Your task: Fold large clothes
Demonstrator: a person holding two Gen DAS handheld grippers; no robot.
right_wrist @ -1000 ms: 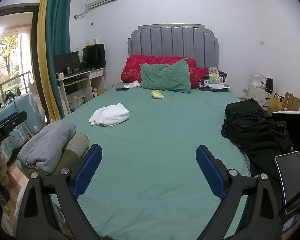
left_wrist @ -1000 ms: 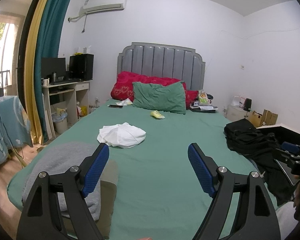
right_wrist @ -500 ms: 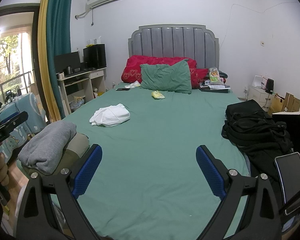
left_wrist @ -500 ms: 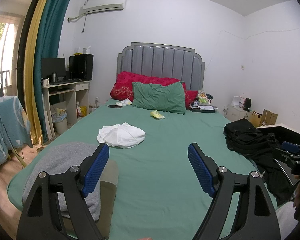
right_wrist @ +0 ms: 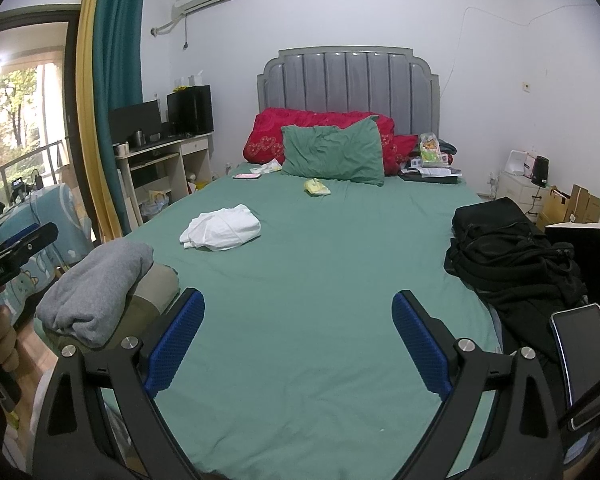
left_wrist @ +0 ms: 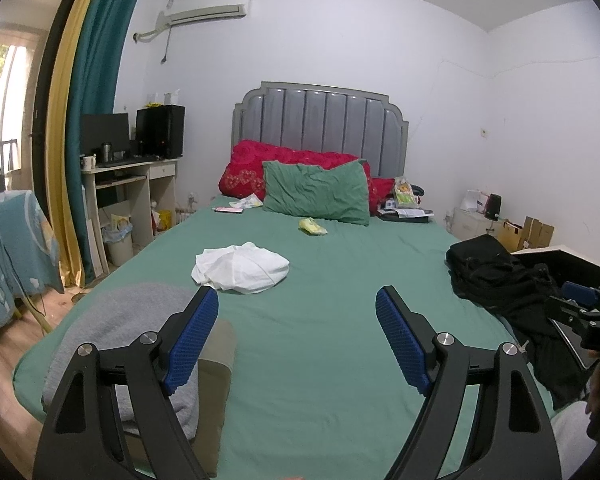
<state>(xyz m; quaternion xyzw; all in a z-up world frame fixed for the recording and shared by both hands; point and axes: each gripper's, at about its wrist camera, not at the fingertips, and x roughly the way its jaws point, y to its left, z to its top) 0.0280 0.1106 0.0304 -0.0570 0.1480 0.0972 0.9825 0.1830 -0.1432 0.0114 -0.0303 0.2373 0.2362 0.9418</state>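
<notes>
Both our left gripper (left_wrist: 296, 336) and right gripper (right_wrist: 298, 338) hover with jaws spread, empty. We judge no fold begun; next, reach for the black clothes (right_wrist: 508, 256).

Both wrist views look from the foot of the bed (left_wrist: 320, 320) toward the headboard (left_wrist: 320, 124), set back from it. Left wrist view sits lower and further left. Shared: white garment (right_wrist: 220, 228), green pillow (right_wrist: 332, 152), black pile (left_wrist: 500, 280) at frame right.

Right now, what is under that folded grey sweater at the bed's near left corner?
The folded grey sweater lies on a folded olive-khaki garment, which rests on the green bedsheet. Anything further beneath is covered.
</notes>
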